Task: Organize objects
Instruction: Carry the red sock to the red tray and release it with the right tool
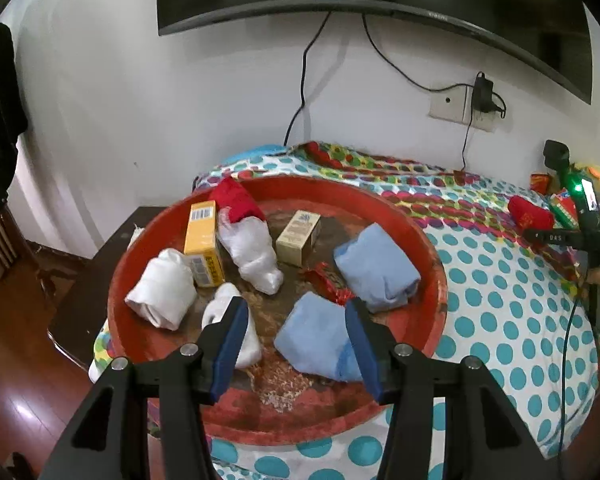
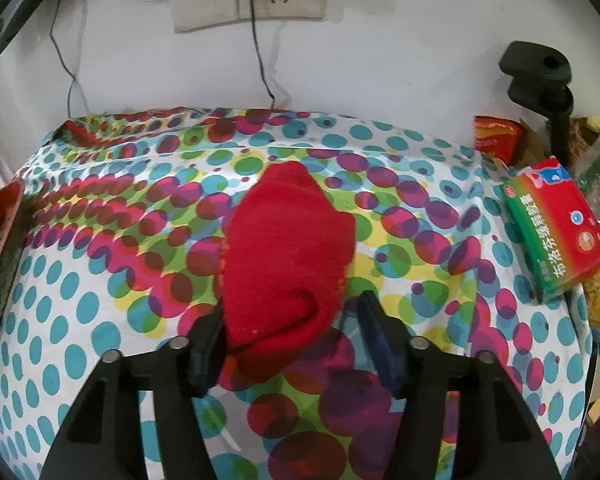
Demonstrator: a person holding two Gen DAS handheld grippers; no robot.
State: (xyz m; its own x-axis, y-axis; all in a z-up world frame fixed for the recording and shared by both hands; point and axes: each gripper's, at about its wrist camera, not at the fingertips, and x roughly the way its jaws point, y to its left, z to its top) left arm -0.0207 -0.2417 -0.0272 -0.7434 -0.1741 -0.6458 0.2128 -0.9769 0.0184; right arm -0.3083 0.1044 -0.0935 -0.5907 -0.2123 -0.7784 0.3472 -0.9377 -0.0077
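The left hand-held gripper [image 1: 296, 322] is held with its blue-padded fingers apart and empty above the near part of a round red tray [image 1: 432, 264], which is set at the left end of a surface covered by a polka-dot cloth [image 1: 500, 320]. Just beyond the fingertips a folded blue cloth [image 1: 320, 334] and a small white roll [image 1: 228, 316] are seen; farther in lie a red candy wrapper [image 1: 328, 282], a second blue cloth [image 1: 376, 266], a white bundle [image 1: 162, 294], a yellow box [image 1: 204, 248], a white roll with a red sock end [image 1: 248, 240] and a beige box [image 1: 299, 236]. The right hand-held gripper [image 2: 292, 312] is spread open around the near end of a red sock [image 2: 288, 256] lying mid-cloth; whether the pads touch it cannot be told. A red-and-green medicine box [image 2: 556, 228] is placed at the right edge, near the wall.
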